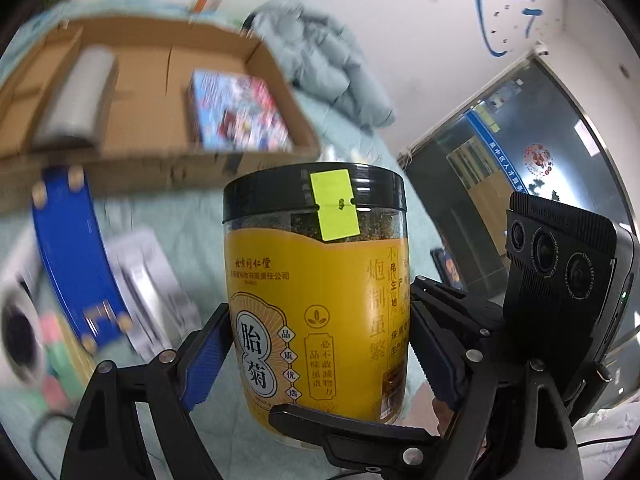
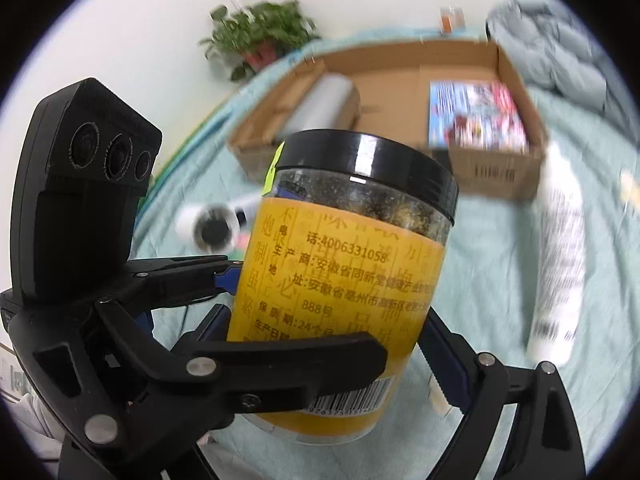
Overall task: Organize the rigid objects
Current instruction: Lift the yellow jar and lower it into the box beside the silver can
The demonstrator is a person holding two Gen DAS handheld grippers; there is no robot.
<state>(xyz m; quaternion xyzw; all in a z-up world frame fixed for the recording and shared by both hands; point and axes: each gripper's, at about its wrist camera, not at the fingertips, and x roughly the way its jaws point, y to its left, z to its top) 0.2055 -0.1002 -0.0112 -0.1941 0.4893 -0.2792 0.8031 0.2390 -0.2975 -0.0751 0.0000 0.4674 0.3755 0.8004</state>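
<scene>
Gripping from both sides, the two grippers hold one yellow-labelled jar (image 1: 316, 292) with a black lid (image 1: 314, 192) between them, upright and clear of the teal cloth (image 1: 200, 216) below. The left gripper (image 1: 320, 344) has its blue-padded fingers (image 1: 204, 364) pressed on the jar's lower flanks, jaws spread wide around its body. The right gripper (image 2: 326, 344) clamps the same jar (image 2: 340, 280) the same way, from the other side; in its own view the jar leans slightly to the right. A lime-green sticker (image 1: 334, 204) runs from the lid's edge onto the clear band under it, where dried flowers show through the wall. Each wrist view shows the other gripper's black camera block: off to the right of the jar in the left view, off to the left in the right view.

Ahead of both grippers, beyond the jar, lies a shallow cardboard box (image 1: 160, 40) holding a grey roll (image 1: 76, 96) and a colourful flat box (image 1: 240, 112). To the left of the left gripper lies a blue plate (image 1: 76, 256), blurred. To the right of the right gripper lies a white printed tube (image 2: 558, 256). A grey jacket (image 2: 552, 48) is bunched beyond the cardboard box, and a potted plant (image 2: 260, 36) stands at the far wall.
</scene>
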